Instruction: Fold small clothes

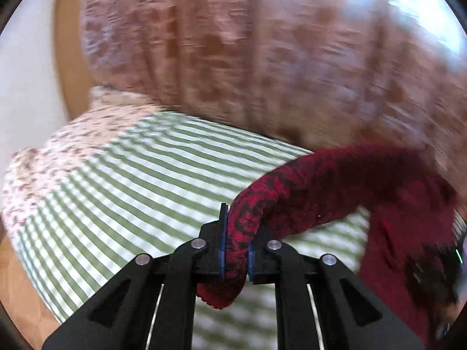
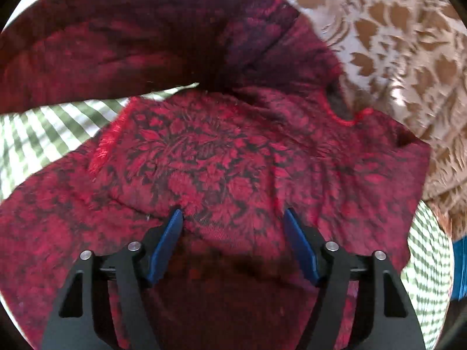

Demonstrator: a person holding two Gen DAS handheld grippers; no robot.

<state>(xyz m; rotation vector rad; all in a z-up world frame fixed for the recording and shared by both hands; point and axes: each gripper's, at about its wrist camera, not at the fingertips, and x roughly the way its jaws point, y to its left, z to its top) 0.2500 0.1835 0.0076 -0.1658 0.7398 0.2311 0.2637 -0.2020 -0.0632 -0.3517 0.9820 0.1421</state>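
Pinching a rolled edge of the red garment [image 1: 306,192], the left gripper [image 1: 236,248] has its blue pads clamped tight on the cloth, a short tail of fabric hanging out below the jaws. From that grip the garment runs away to the right of the left wrist view as a long, sagging band, then drops into a darker mass at the right edge — so its long axis lies across the view, from the left gripper toward the other hand's side.

The right gripper [image 2: 235,242] is right over the body of the same garment [image 2: 221,157]. Its jaws stand about half apart, with a raised fold of cloth between the blue pads [image 2: 165,248]; the left pad touches the fold, but I cannot tell whether the right one does, so this does not read as a firm grip yet. The fold lies directly ahead of and under its fingertips, nearer to this hand than to the left.

The garment is deep red with a black leaf-and-flower pattern, soft and woven-looking, with a brighter red stitched edge near the top right and a fringed, lighter edge at the left of the patterned panel. Part of it arches up across the top of the right wrist view; the rest lies rumpled on a green-and-white striped cloth [image 1: 140,169]. Behind it hangs a pinkish lace curtain [image 2: 394,43], blurred in the left view — the next move likely turns on the right jaws closing on that fold
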